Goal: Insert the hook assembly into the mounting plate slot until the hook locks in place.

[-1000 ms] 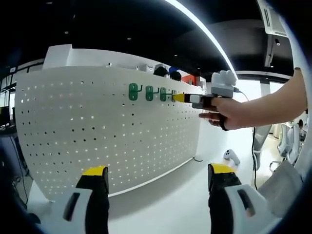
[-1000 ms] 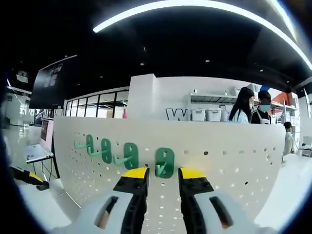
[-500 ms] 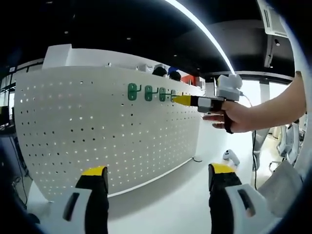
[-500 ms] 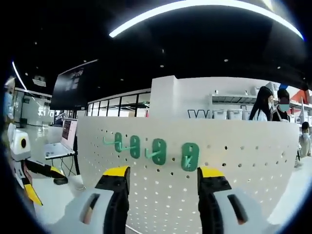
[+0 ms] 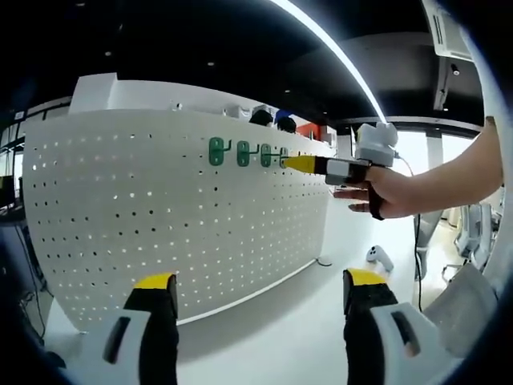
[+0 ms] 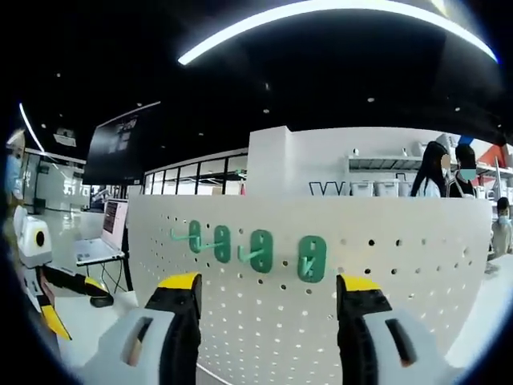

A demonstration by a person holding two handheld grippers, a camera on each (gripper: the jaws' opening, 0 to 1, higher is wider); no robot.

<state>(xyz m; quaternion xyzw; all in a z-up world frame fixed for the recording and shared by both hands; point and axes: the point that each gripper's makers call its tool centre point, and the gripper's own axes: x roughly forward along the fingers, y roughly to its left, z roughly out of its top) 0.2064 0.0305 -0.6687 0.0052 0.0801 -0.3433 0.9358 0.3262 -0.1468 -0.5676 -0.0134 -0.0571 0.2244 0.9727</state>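
Hook (image 6: 312,258) beyond parted right tongs (image 6: 268,293).

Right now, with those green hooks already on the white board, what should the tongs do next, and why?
Probably draw the right tongs straight back: they stand open and empty, and the four green plastic hooks sit in a row on the white perforated board, apparently seated.

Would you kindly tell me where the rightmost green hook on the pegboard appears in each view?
Left gripper view: the rightmost green hook sits upper centre, just beyond the right gripper's yellow tips.
Right gripper view: the same hook sits centre, above and between the open jaws.
Shared landmark: the white pegboard with its row of four green hooks.
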